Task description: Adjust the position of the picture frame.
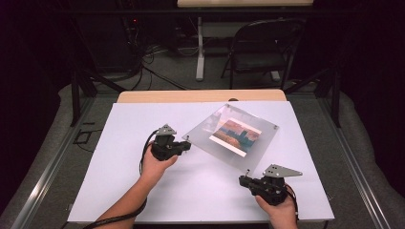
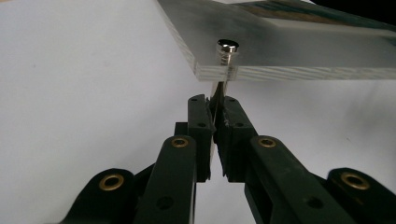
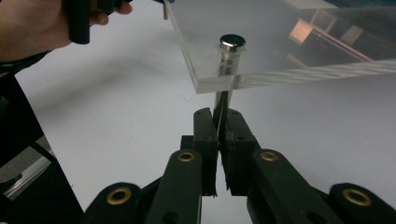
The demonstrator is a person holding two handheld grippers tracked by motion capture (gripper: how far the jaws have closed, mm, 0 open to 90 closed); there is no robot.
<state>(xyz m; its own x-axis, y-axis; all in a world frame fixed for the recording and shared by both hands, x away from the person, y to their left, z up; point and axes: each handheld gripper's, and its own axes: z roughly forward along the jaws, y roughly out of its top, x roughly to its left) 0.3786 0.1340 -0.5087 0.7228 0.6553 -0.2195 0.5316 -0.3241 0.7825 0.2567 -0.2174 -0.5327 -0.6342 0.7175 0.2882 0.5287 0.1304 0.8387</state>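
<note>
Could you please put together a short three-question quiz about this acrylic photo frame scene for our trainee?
1. True or false: the left claw is shut on a corner bolt of the acrylic frame.
2. What does the right claw grip? A) the photo B) a corner bolt C) nothing
3. What does the frame rest on?

Key: 1 true. 2 B, the bolt at the near corner. 3 The white table.
</note>
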